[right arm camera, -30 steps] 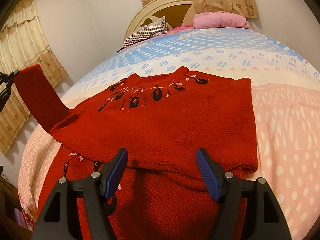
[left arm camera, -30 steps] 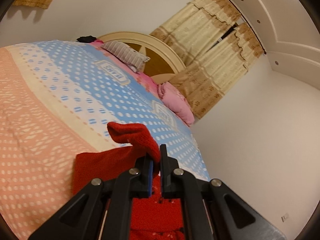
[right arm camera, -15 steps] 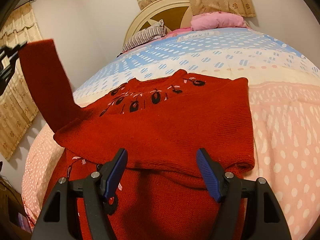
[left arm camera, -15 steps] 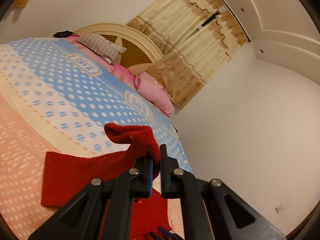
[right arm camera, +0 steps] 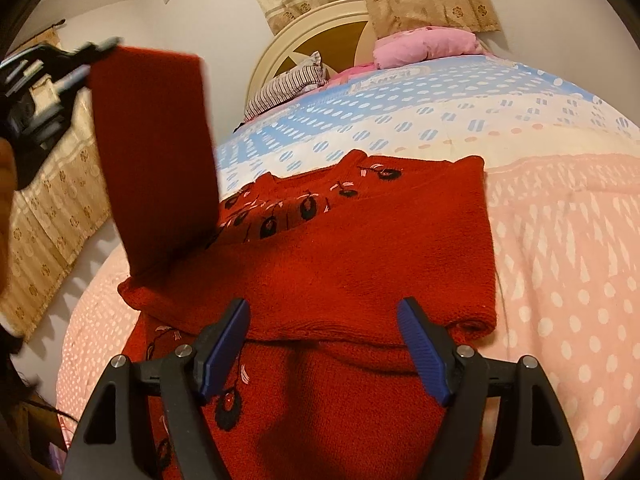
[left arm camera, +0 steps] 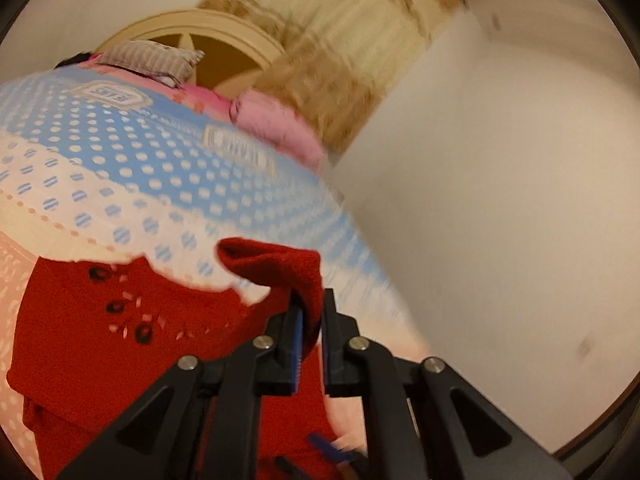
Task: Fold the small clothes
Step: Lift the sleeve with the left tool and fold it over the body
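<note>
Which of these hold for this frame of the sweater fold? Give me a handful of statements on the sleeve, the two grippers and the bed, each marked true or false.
1. The left gripper has the sweater's sleeve between its jaws. True; the jaws are just starting to open.
2. The right gripper is clamped on the sweater's hem. False: its jaws stand apart above the red sweater with nothing pinched, and are opening.
3. The sleeve lies flat across the sweater's chest. False: it is lifted in the air at the sweater's left side.
4. The sweater's other sleeve is already folded across its body. True.
5. The pink pillow lies beside the sweater. False: it is at the headboard, well apart.
</note>
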Motion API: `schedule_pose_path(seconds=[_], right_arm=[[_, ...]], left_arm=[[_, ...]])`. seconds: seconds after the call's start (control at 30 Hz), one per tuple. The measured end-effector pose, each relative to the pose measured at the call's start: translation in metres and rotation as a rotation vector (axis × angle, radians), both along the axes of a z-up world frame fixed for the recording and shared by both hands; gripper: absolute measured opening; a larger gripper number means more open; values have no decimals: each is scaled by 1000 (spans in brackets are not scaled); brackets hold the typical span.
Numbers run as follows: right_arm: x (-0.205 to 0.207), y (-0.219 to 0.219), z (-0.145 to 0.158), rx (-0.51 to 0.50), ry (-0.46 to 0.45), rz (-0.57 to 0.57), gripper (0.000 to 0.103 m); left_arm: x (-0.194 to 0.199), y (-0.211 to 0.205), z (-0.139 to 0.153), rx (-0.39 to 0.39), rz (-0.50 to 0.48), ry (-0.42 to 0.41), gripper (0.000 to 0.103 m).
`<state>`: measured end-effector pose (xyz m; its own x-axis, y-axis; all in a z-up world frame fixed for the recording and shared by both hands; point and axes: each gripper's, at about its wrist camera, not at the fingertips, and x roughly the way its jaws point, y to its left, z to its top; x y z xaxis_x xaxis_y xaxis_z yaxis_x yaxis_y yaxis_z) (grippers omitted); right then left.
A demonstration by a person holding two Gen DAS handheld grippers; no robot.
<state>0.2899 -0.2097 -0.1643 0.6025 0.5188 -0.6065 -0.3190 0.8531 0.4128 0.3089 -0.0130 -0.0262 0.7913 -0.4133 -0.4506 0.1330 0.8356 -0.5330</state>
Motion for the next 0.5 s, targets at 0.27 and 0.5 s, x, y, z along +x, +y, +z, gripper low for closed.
schedule_pose_path(seconds=[0.27,0.5], right_arm=[[-9,-22,-4,134,29,-25,77],[-12,-24,-2,148,23,-31,77]], left_arm=[[-49,2,-29,256,-33,12,48],[-87,79,-74,409,160,101,81]])
